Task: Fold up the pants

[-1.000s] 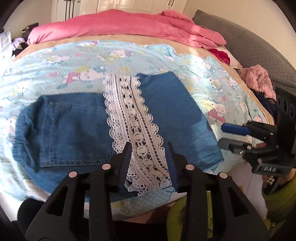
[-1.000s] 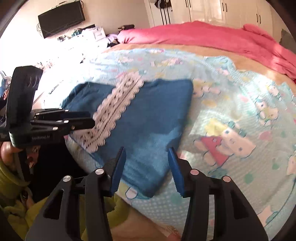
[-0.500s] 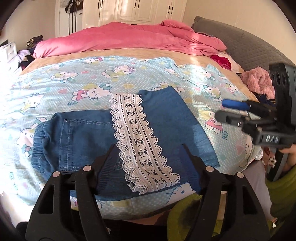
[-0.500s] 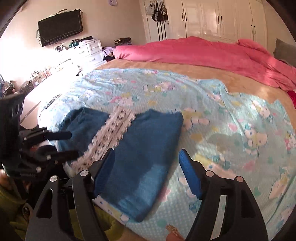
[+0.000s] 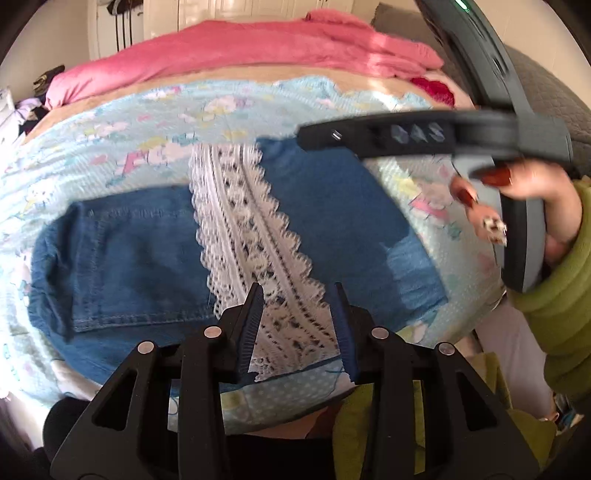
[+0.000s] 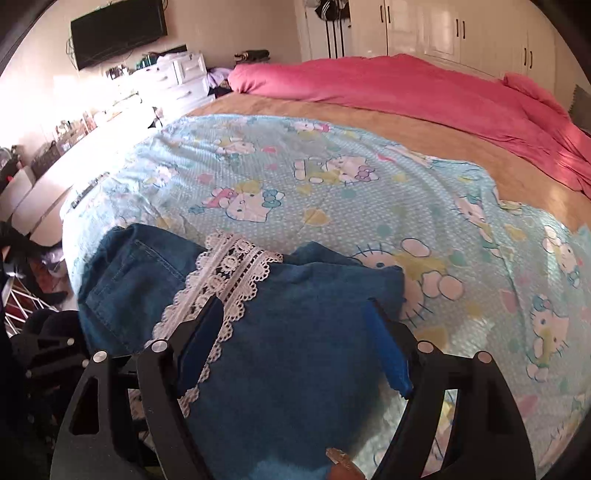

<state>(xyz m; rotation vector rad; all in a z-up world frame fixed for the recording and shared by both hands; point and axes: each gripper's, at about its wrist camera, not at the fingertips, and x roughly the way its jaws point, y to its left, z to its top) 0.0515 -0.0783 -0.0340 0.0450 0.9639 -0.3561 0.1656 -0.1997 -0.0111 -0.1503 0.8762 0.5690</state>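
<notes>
Pants (image 5: 155,258), blue denim with a white lace band (image 5: 258,258), folded flat on the near part of the bed, straight ahead of both pairs of jaws. Waist and back pocket to the left of the left jaws, lace band running forward from between them, plain denim panel to their right. Near edge of the fold just under the left fingertips; cannot tell whether touching.

Hello Kitty bedsheet (image 6: 332,192), light blue with cartoon cats, under the pants and beyond both pairs of jaws. Pink duvet (image 6: 424,85) bunched far ahead, along the far side of the bed. White wardrobe (image 6: 443,33) behind the duvet. Black television (image 6: 118,33) on the wall, far ahead and left of the right jaws, with white drawers (image 6: 181,81) below it.

Right gripper (image 6: 295,343) over the plain denim panel, jaws spread wide and opening, lace band beside the left finger, only cloth below, nothing pinched. Same gripper seen from the left camera as a blurred dark bar up and to the right of the left jaws, in a hand (image 5: 535,199) with red nails and a green sleeve (image 5: 561,302).

Left gripper (image 5: 295,321) low over the near end of the lace band, jaws narrow and closing, lace between the blue pads (image 5: 251,328), not yet pressed on it.
</notes>
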